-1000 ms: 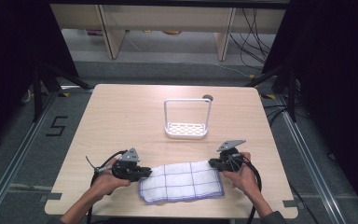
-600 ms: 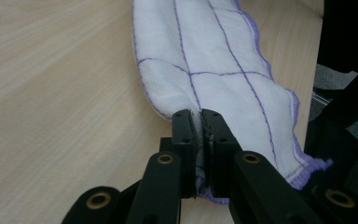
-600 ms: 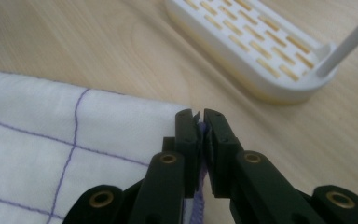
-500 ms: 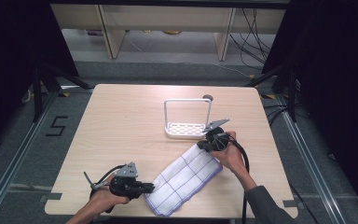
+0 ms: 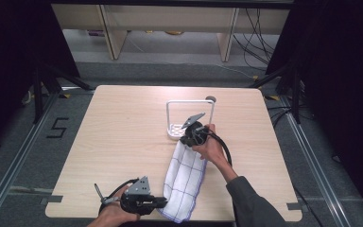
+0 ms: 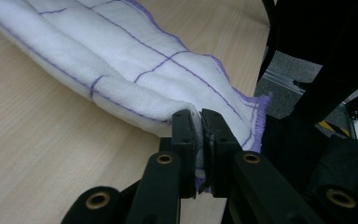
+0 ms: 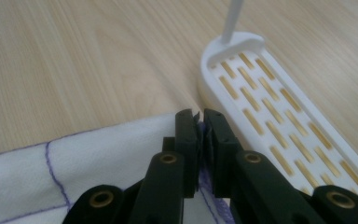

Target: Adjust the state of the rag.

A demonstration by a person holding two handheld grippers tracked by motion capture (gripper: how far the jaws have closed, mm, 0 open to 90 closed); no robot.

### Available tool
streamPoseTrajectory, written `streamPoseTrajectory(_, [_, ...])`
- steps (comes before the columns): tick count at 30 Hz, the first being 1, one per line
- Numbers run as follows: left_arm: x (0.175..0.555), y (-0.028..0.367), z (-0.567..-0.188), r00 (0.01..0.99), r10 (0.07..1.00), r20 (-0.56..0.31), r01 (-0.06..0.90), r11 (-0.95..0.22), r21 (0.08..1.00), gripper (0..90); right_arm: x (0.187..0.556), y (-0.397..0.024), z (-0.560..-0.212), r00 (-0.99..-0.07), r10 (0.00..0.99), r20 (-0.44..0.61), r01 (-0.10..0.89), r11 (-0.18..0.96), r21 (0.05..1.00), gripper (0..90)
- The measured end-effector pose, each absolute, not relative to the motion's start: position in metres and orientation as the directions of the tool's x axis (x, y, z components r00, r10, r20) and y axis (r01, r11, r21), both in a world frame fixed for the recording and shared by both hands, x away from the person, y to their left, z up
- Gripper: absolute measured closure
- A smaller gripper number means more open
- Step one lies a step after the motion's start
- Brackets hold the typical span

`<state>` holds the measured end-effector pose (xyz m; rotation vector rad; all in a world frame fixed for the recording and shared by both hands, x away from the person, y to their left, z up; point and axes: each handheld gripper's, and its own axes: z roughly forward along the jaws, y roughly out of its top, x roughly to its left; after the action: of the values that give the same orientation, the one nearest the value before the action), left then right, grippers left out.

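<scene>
While two tools (image 5: 163,202) (image 5: 185,140) pinch one cloth (image 5: 185,182), one rack (image 5: 189,116)

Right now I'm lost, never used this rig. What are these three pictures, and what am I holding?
A person works at a wooden table with a hand-held two-jaw gripper in each hand. The high view looks down from above; the left gripper is near the table's front edge, the right gripper further up. The other two pictures come from cameras riding on each gripper, looking along its black jaws. Both are shut on the white cloth with purple grid lines, one at each end, so it stretches between them. Beside the right gripper stands a white slotted rack with a thin frame.
</scene>
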<state>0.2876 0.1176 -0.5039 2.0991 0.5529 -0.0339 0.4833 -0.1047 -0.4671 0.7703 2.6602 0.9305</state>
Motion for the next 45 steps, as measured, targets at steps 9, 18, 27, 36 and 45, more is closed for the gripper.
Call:
streamPoseTrajectory(9, [0.272,0.111,-0.504,0.908,0.352,-0.228,0.384,-0.479,0.790,78.9,0.487,-0.066,-0.481,-0.877,0.480,0.017,0.382,0.675,0.631,84.7])
streamPoseTrajectory(18, [0.281,0.124,-0.485,0.894,0.387,-0.224,0.390,-0.430,0.815,51.0,0.484,-0.072,-0.469,-0.831,0.555,0.037,0.419,0.580,0.699,54.5])
streamPoseTrajectory(27, [0.354,0.151,-0.462,0.797,0.583,-0.157,0.412,-0.334,0.848,46.0,0.460,-0.129,-0.446,-0.776,0.630,0.031,0.453,0.522,0.723,51.2])
streamPoseTrajectory(36, [0.418,0.137,-0.479,0.720,0.679,-0.144,0.487,-0.348,0.801,42.6,0.460,-0.158,-0.469,-0.708,0.703,0.064,0.557,0.501,0.662,50.7])
streamPoseTrajectory(45, [0.450,0.125,-0.496,0.705,0.697,-0.134,0.526,-0.387,0.758,40.5,0.466,-0.154,-0.484,-0.676,0.733,0.080,0.608,0.493,0.623,48.2])
